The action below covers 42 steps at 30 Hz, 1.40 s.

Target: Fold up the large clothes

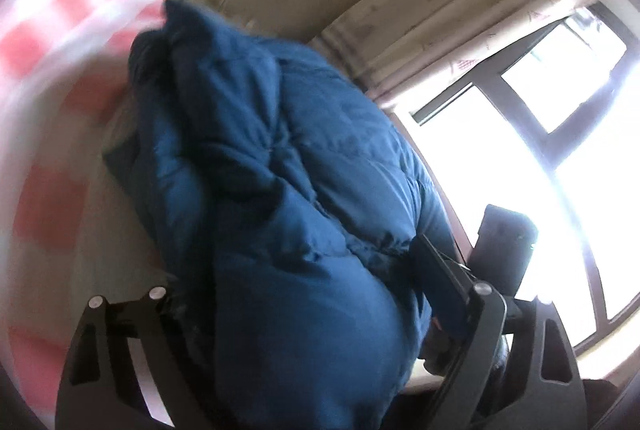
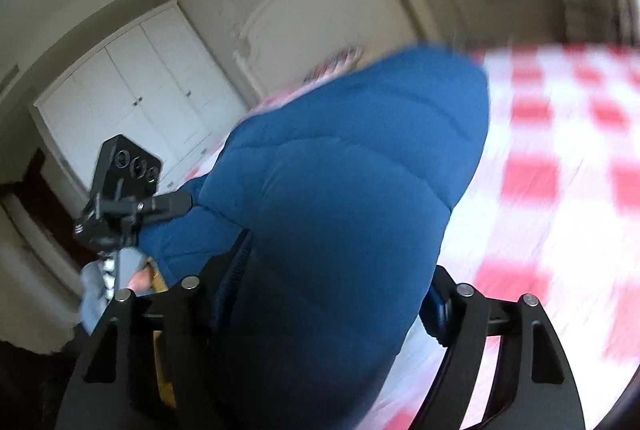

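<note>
A thick blue padded jacket (image 1: 280, 190) fills the middle of both wrist views, bunched up in puffy folds over a bed (image 2: 560, 158) covered with a red-and-white checked sheet.

In the left wrist view the left gripper (image 1: 308, 294) has the bulk of the jacket between its two fingers. The jaws stand wide apart, with the padded cloth filling the gap and hiding the pads, so I cannot tell whether they press on it. Beyond the right finger, the other gripper's black body shows against a bright window (image 1: 540, 102) with a dark frame and a pale curtain (image 1: 440, 30) beside it.

In the right wrist view the right gripper (image 2: 332, 286) also straddles the jacket, its jaws set wide with the cloth packed between them, the fingertips hidden by the fabric; a firm grip cannot be made out. To its left, the left gripper's camera block (image 2: 128, 166) sits above a hand (image 2: 140, 278) in a light blue sleeve. A white wardrobe (image 2: 132, 90) and a cream headboard (image 2: 320, 14) stand behind the bed.
</note>
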Motion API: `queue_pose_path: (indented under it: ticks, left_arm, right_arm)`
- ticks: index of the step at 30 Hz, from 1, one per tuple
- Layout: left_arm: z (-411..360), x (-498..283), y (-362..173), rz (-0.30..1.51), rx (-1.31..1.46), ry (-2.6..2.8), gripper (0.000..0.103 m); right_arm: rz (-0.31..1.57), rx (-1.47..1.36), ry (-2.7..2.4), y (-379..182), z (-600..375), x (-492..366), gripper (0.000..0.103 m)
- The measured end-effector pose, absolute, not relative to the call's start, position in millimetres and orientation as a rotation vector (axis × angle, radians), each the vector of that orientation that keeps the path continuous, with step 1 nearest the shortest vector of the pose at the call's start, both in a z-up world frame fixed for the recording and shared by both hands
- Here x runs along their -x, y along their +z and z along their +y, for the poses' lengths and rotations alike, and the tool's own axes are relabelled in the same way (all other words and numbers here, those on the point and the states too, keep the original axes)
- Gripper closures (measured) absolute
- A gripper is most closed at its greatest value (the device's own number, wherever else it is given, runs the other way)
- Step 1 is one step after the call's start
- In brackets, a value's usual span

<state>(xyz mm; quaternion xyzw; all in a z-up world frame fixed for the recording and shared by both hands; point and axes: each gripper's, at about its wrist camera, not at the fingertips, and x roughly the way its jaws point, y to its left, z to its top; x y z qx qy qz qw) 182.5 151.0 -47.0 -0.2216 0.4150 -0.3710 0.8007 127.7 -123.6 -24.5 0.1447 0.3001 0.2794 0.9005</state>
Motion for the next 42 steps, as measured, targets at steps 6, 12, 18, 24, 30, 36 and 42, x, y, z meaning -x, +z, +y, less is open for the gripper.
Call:
queue_pose_path:
  ticks: [6,12,18,24,30,36,42]
  left_arm:
    - [76.6,-266.4,-39.9,0.843,0.468,-0.813,0.023]
    - [-6.8,-330.5,-80.0,0.968,0.388,-0.67,0.02]
    - [-4.7,-317.4,-89.3,0.987,0.345,-0.646,0.003]
    - [24.3,-251.8,-27.1,0.778,0.092,-0.401,0.002]
    - [15.6,-153.4,61.2,0.385,-0.056,-0.199,0.002]
    - [7.2,-94.0,53.4,0.319,-0.081,-0.101,0.002]
    - [0.4,-81.8,24.2,0.407,-0.103,-0.122,0.002]
  right_arm:
    - [0.496,-0.275,0.378,-3.7,-174.4,-174.3,0.032]
    - [0.724,-0.382,0.221,-54.4,-228.2,-240.3,0.03]
    - [0.803,-0.463,0.166,-52.3,-227.5,-224.2,0.009]
    - [0.665,-0.346,0.065,11.2,-211.6,-142.2,0.008]
    - [0.426,-0.151,0.036,69.6,-169.4,-59.2,0.005]
    - [0.392,-0.059,0.005,72.3,-151.0,-35.5,0.005]
    - [0.432,-0.025,0.013,57.1,-149.5,-37.3,0.005]
